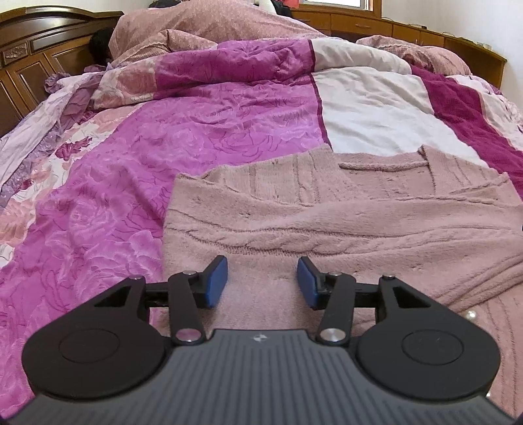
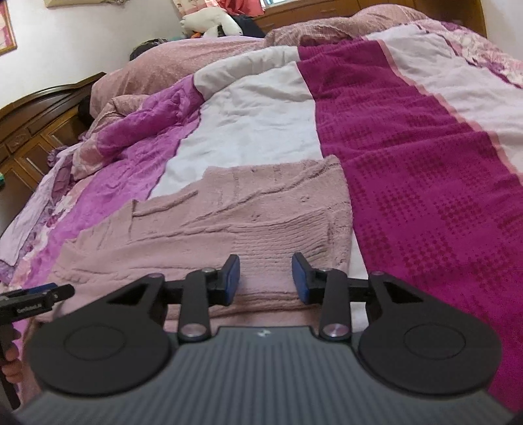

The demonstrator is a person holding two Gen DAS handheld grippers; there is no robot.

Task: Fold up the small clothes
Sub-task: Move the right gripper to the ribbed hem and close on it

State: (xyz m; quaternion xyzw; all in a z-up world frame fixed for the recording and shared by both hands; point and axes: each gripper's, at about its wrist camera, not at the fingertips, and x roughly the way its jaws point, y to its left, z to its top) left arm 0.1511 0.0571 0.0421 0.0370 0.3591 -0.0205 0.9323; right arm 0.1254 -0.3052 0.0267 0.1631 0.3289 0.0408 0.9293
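A dusty-pink knitted sweater (image 1: 343, 215) lies partly folded on the bed, its sleeves laid across the body. My left gripper (image 1: 263, 281) hovers over the sweater's near left part, open, with only knit visible in the gap between its blue pads. In the right wrist view the same sweater (image 2: 228, 222) spreads ahead, and my right gripper (image 2: 265, 278) stands open over its near right edge, nothing pinched. The left gripper's (image 2: 49, 294) tip shows at the far left of that view, with a hand below it.
The bed is covered by a quilt (image 1: 196, 137) in purple, white and magenta bands. A wooden headboard (image 1: 29, 59) stands at the left. Pink pillows (image 1: 202, 29) and a plush toy (image 2: 209, 23) lie at the far end, near wooden cabinets (image 1: 408, 32).
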